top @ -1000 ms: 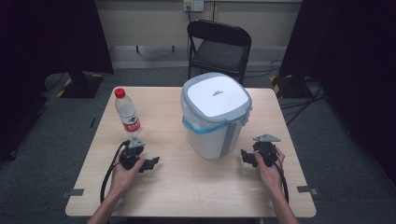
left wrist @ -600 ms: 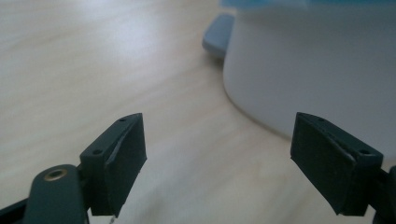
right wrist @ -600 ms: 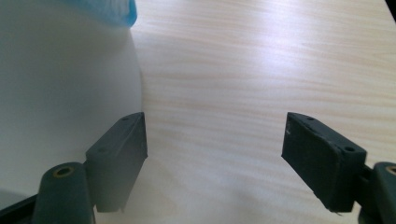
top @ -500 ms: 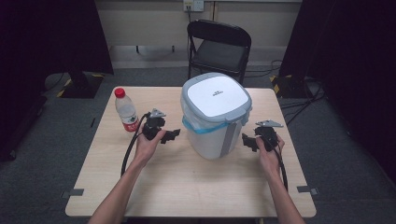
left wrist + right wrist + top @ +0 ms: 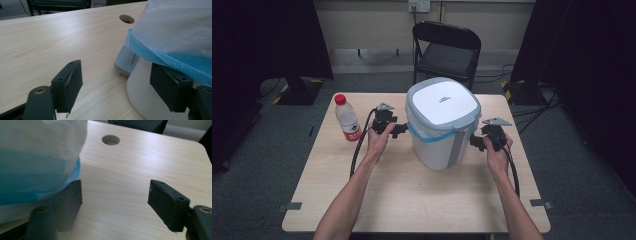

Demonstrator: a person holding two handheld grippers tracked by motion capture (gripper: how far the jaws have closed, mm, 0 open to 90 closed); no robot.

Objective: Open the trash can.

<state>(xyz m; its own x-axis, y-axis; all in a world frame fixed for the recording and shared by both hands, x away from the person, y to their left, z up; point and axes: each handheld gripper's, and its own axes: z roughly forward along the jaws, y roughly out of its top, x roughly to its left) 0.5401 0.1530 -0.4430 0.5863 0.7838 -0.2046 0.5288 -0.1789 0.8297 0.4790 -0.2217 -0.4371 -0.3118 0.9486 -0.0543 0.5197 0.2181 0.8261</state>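
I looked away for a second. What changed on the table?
Both hands moved from the near table up to the white bin: left gripper and right gripper now flank its blue bag rim, jaws closing, nothing gripped. Bin and water bottle stayed put.

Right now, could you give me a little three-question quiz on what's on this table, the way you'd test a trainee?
1. True or false: the lid of the white bin is off.
2. Which thing stands nearest the left tongs? A) a cup B) the water bottle C) a book
3. What colour is the liner edge that hangs out under the bin's lid?

Key:
1. False. The lid sits shut on top.
2. B. The bottle with the red cap stands just beyond the left hand; the right tongs are at the bin's other side.
3. Blue.
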